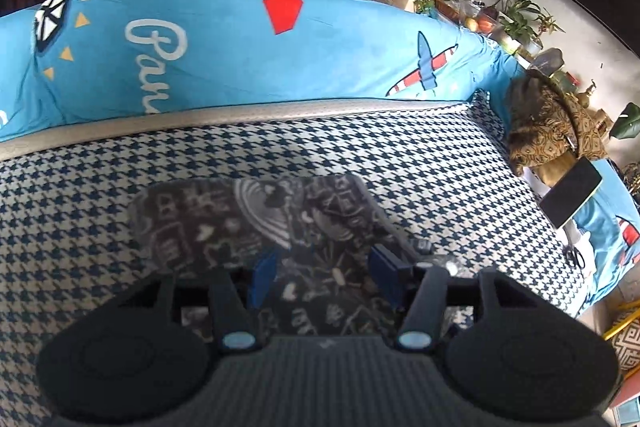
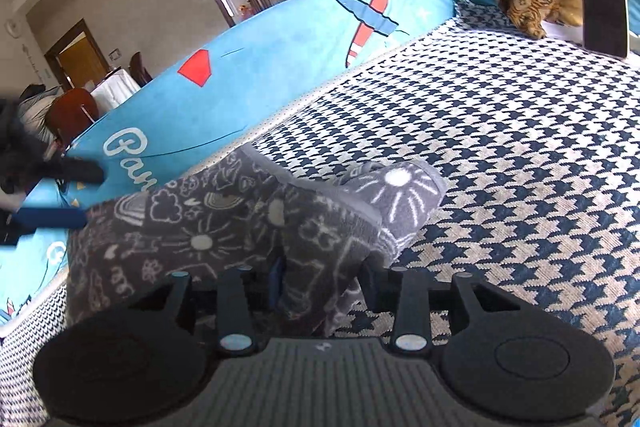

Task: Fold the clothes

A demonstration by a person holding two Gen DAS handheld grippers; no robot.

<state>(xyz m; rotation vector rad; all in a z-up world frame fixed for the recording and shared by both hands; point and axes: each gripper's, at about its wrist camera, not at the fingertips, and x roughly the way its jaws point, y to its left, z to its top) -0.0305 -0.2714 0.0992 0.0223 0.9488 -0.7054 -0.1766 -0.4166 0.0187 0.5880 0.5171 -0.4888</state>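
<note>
Watching from beside the sofa, I see the grey printed garment (image 2: 256, 227) folded on the houndstooth cover (image 2: 500, 167). The right gripper (image 2: 324, 285) stands part open with cloth bunched between its jaws; the left gripper (image 1: 324, 279), part open, hovers over it holding nothing. A fingertip snagging on withdrawal could undo the fold.
</note>
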